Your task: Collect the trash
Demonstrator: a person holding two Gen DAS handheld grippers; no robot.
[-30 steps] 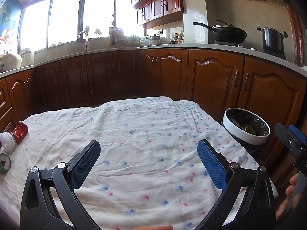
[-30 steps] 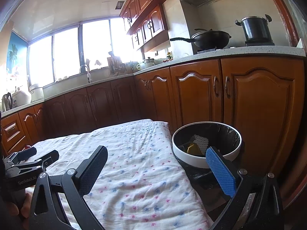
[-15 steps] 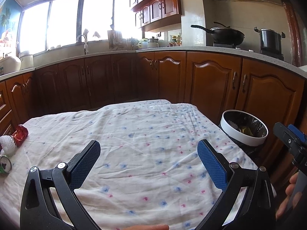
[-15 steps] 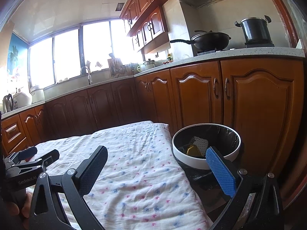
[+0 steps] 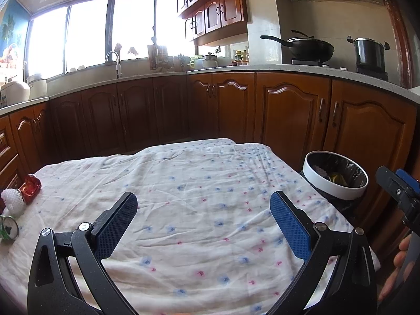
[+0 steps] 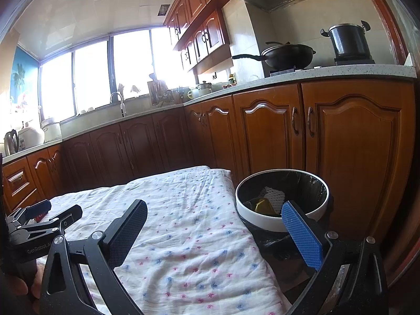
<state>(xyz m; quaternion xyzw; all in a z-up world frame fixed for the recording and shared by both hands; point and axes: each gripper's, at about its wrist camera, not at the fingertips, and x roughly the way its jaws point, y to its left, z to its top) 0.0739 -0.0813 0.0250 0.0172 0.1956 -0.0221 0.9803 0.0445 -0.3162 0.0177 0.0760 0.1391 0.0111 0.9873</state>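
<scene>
A white-rimmed trash bin [image 5: 334, 185] with a black liner stands beside the table's right edge; in the right wrist view [image 6: 282, 220] it holds a yellow scrap and white foam net. At the table's left edge lie a red wrapper [image 5: 31, 185], a white foam net [image 5: 11, 199] and a green can [image 5: 9, 227]. My left gripper [image 5: 203, 210] is open and empty above the table's near middle. My right gripper [image 6: 214, 220] is open and empty, between the table's right edge and the bin. It also shows in the left wrist view [image 5: 399, 187].
A floral white cloth [image 5: 197, 183] covers the table. Brown kitchen cabinets [image 5: 288, 115] run behind and to the right, close to the bin. A wok [image 5: 307, 46] and pot [image 5: 368, 52] sit on the counter. My left gripper shows at the right wrist view's left edge [image 6: 39, 220].
The left wrist view has tilted upward and pulled back slightly, so the table and bin sit lower in frame. The right gripper has barely moved. Both stay open.
</scene>
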